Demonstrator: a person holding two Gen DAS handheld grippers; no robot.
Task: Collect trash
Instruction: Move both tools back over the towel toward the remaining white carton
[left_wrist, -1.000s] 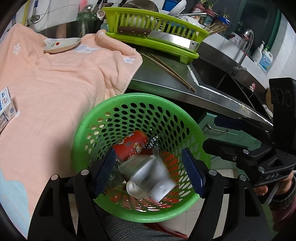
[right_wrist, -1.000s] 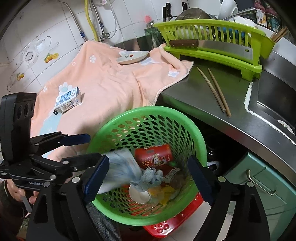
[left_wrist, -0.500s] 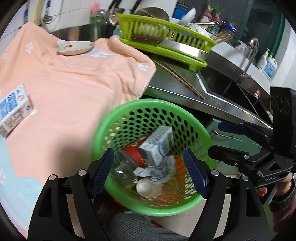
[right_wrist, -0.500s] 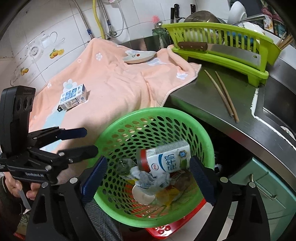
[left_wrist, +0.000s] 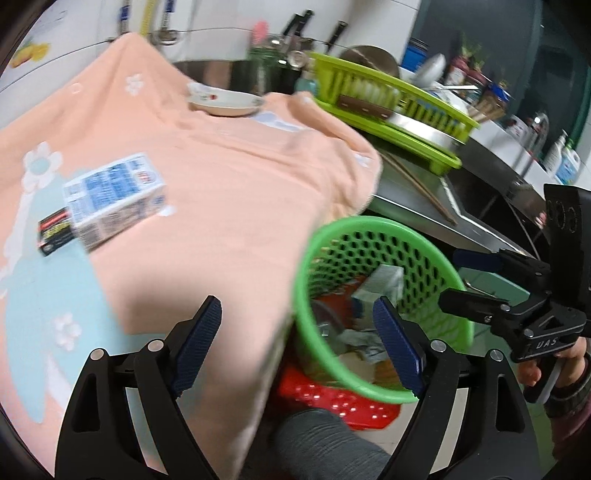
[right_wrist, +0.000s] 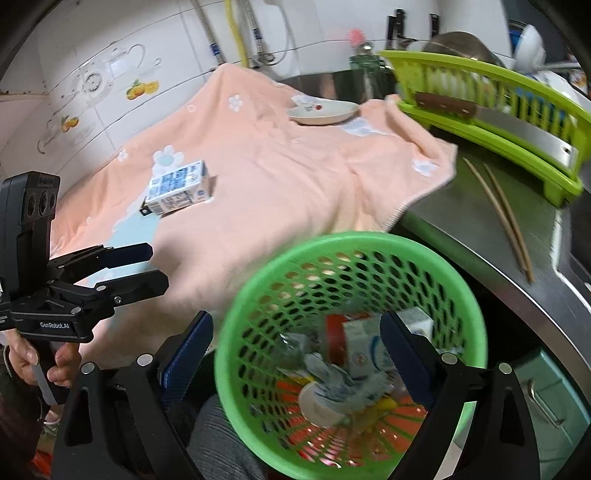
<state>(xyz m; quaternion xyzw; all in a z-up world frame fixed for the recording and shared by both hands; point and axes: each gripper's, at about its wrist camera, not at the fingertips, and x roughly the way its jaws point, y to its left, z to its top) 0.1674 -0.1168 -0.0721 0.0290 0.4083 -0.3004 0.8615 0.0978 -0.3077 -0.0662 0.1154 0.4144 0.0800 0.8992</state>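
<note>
Left gripper (left_wrist: 297, 345) nearest the lens: blue-padded jaws apart and opening, nothing between them, hanging over the towel's front edge and the basket's left rim. Right gripper (right_wrist: 295, 354) jaws also spread wide and empty, over the basket mouth. Round green perforated plastic basket (right_wrist: 258, 295) sits below the counter edge, just in front of it, on a red plastic crate (left_wrist: 332, 397). Inside: white-and-blue milk carton (right_wrist: 364, 345), crumpled grey paper (right_wrist: 332, 376), red can (right_wrist: 334, 332), other scraps. Peach flower-print towel (left_wrist: 229, 184) covers the counter left of the basket, its hem draping over the front edge. On it, well apart from the basket, a blue-and-white small drink carton (left_wrist: 114, 199) lies flat with open towel all around. Further back, a white shallow dish (left_wrist: 223, 101). Right of the towel, bare steel counter (right_wrist: 461, 229) with two wooden chopsticks (right_wrist: 498, 210), then the lime-green plastic dish rack (right_wrist: 491, 114) along the back.
</note>
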